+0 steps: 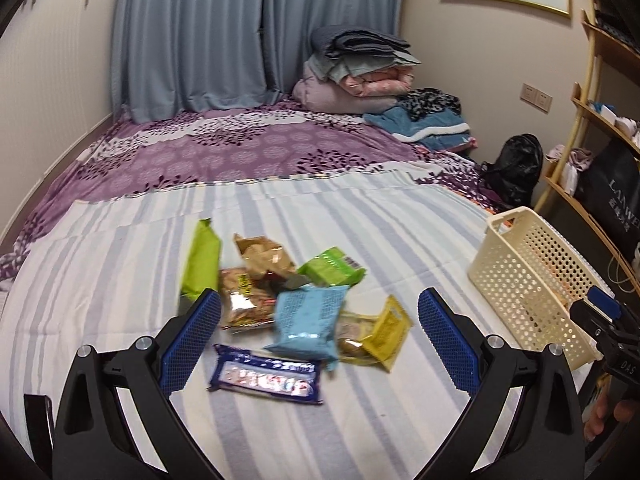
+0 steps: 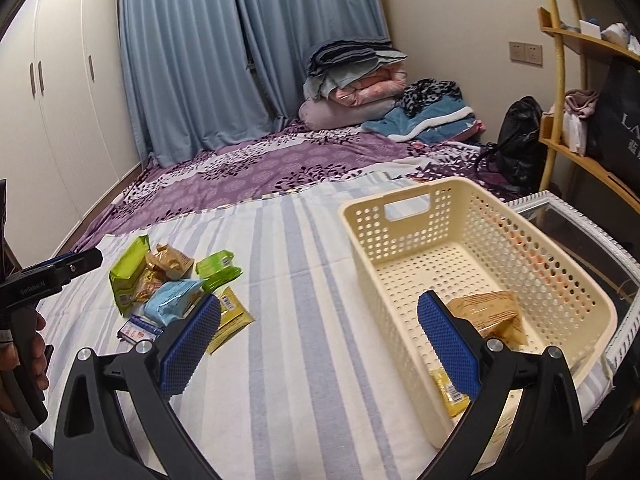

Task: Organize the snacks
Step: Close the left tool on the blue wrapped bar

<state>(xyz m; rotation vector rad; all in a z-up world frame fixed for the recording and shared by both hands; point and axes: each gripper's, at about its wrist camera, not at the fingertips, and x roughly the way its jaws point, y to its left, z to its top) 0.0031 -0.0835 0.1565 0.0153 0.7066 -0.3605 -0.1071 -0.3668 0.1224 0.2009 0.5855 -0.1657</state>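
Several snack packets lie in a pile on the striped bed sheet: a light blue packet [image 1: 310, 322], a dark blue bar [image 1: 268, 376], a yellow packet [image 1: 380, 330], two green ones [image 1: 202, 258] [image 1: 332, 268] and brown ones [image 1: 262, 256]. My left gripper [image 1: 319, 324] hovers open just above this pile, holding nothing. The cream perforated basket [image 2: 404, 280] stands to the right; a brown packet [image 2: 490, 312] and a yellow packet [image 2: 450, 390] lie inside. My right gripper [image 2: 319, 326] is open over the basket's near left wall, empty. The pile [image 2: 172, 288] also shows in the right wrist view.
Folded blankets [image 1: 352, 68] and clothes are stacked at the bed's far corner by the curtains. A wooden shelf [image 1: 600, 120] and a black bag [image 1: 516, 168] stand right of the bed. A white-framed glass table [image 2: 592, 240] sits beside the basket. A hand [image 2: 24, 352] holds the left gripper.
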